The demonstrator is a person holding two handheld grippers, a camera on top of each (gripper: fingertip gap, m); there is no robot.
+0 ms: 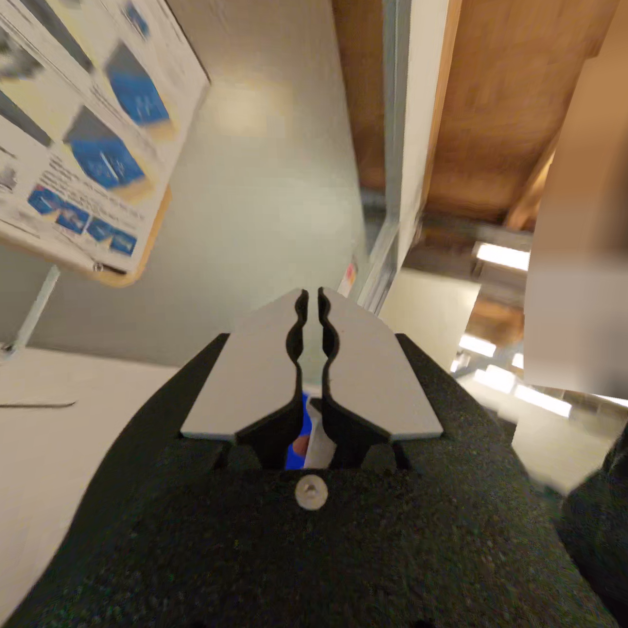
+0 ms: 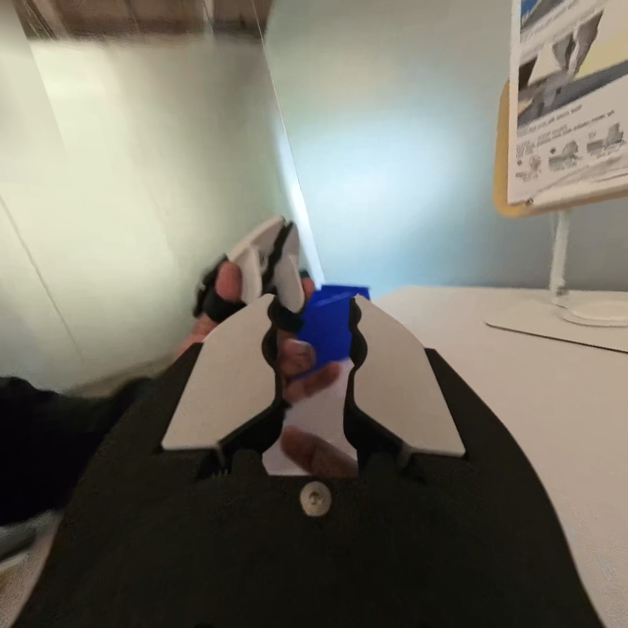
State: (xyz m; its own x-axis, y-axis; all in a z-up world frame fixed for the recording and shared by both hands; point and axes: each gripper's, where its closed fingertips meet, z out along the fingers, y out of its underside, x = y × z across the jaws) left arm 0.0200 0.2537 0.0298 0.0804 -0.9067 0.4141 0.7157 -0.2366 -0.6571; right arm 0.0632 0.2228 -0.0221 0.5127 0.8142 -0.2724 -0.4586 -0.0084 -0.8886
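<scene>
Left gripper (image 1: 311, 295): jaws nearly shut, thin slit, nothing between, tilted up at wall. Right gripper (image 2: 312, 306): jaws apart, nothing pinched. Blue box (image 2: 328, 326) beyond tips at 12 o'clock, beside hand (image 2: 295, 360), at white table (image 2: 509, 390) edge. Judged light, rigid, smooth; take across flat sides.

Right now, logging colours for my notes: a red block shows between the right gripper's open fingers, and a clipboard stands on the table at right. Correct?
No: the block is blue, not red, as the right wrist view shows. It does show between the open fingers of the right gripper, and the clipboard stands on the table at right.
</scene>
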